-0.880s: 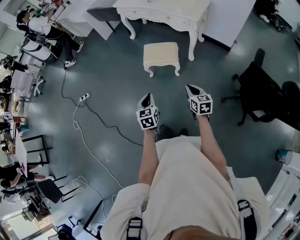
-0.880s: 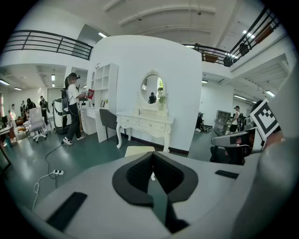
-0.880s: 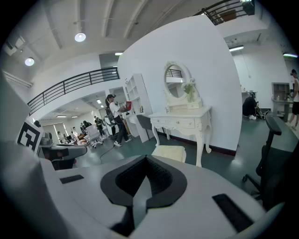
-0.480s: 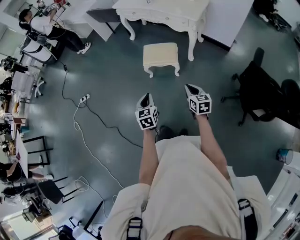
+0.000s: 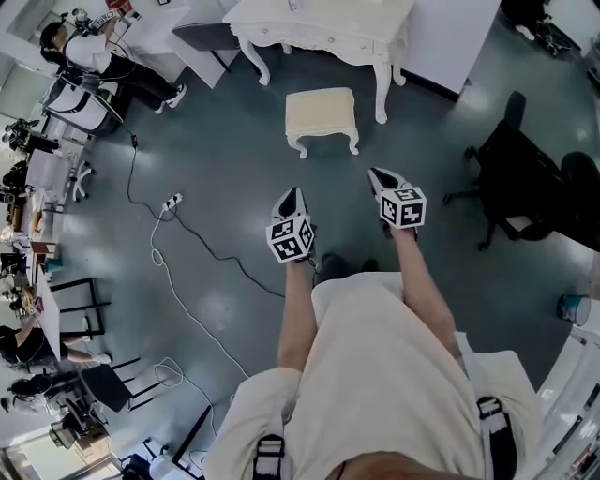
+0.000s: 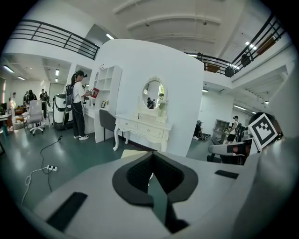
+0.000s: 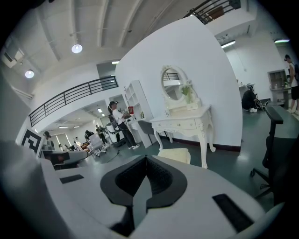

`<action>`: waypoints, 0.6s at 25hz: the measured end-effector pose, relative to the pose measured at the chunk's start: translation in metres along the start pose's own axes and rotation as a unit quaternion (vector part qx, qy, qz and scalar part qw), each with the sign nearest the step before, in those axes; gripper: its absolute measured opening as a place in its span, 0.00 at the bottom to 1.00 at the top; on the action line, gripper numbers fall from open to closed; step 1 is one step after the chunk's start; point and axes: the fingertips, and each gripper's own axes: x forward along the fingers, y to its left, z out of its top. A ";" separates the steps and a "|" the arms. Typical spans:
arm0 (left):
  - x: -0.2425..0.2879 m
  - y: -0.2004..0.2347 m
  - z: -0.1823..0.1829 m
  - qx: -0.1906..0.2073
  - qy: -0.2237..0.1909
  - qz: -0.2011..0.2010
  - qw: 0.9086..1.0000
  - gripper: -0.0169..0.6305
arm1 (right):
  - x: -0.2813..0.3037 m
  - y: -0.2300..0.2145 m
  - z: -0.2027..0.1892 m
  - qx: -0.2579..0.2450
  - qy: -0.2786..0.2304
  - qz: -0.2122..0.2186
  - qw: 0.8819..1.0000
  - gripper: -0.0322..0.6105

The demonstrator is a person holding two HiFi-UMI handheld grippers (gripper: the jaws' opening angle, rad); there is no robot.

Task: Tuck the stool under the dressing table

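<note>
A cream cushioned stool (image 5: 322,118) stands on the grey-green floor just in front of the white dressing table (image 5: 328,28), out from under it. The stool (image 7: 175,155) and the table (image 7: 184,123) with its oval mirror also show in the right gripper view. In the left gripper view the table (image 6: 142,130) shows and only a sliver of the stool (image 6: 133,153). My left gripper (image 5: 293,197) and right gripper (image 5: 380,177) are both shut and empty, held side by side a step short of the stool, pointing toward it.
A black office chair (image 5: 511,183) stands at the right. A white cable with a power strip (image 5: 170,200) trails across the floor at the left. A person (image 5: 103,61) stands by shelves at the far left, beside desks and chairs.
Both grippers and the view have drifted slightly; the stool sits a touch lower in the head view. The stool and table have not moved on the floor.
</note>
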 end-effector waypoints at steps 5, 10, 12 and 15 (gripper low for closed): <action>0.004 -0.015 0.002 0.005 -0.003 -0.017 1.000 0.05 | -0.006 -0.009 -0.001 0.004 -0.001 -0.001 1.000 0.12; 0.006 -0.020 -0.001 0.015 -0.001 -0.013 1.000 0.05 | -0.005 -0.013 -0.004 0.009 0.005 -0.001 1.000 0.12; 0.006 -0.019 -0.004 0.017 0.000 -0.011 1.000 0.05 | -0.004 -0.012 -0.006 0.011 0.009 0.002 1.000 0.12; 0.005 -0.020 -0.004 0.004 -0.005 -0.016 1.000 0.05 | -0.003 -0.012 -0.011 0.015 0.014 0.005 1.000 0.12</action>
